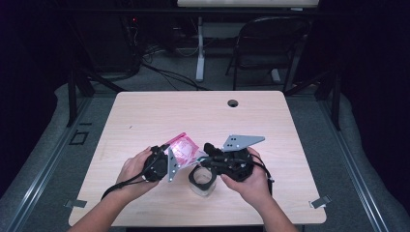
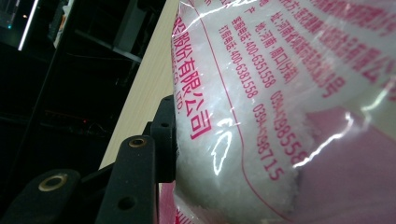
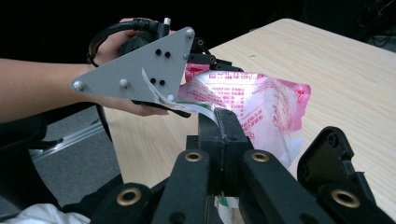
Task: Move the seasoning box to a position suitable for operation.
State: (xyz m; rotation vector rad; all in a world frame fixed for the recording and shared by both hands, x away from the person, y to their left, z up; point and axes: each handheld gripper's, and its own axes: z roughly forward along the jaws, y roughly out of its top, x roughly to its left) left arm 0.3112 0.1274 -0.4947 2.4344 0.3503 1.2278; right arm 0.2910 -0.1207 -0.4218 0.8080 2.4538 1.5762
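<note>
The left gripper [image 1: 167, 162] gripped the body of the pink-printed plastic bag [image 1: 183, 149], its jaws pressed against the bag's white filling, as the left gripper view showed close up. The bag hung between the two grippers, above the wooden table [image 1: 145, 116]. Right of it, the right gripper [image 1: 205, 153] was clenched fully, its two jaws pinching the bag's thin top edge [image 3: 205, 109]. Just below and in front of the right gripper stood a clear jar [image 1: 202, 180] on the table.
</note>
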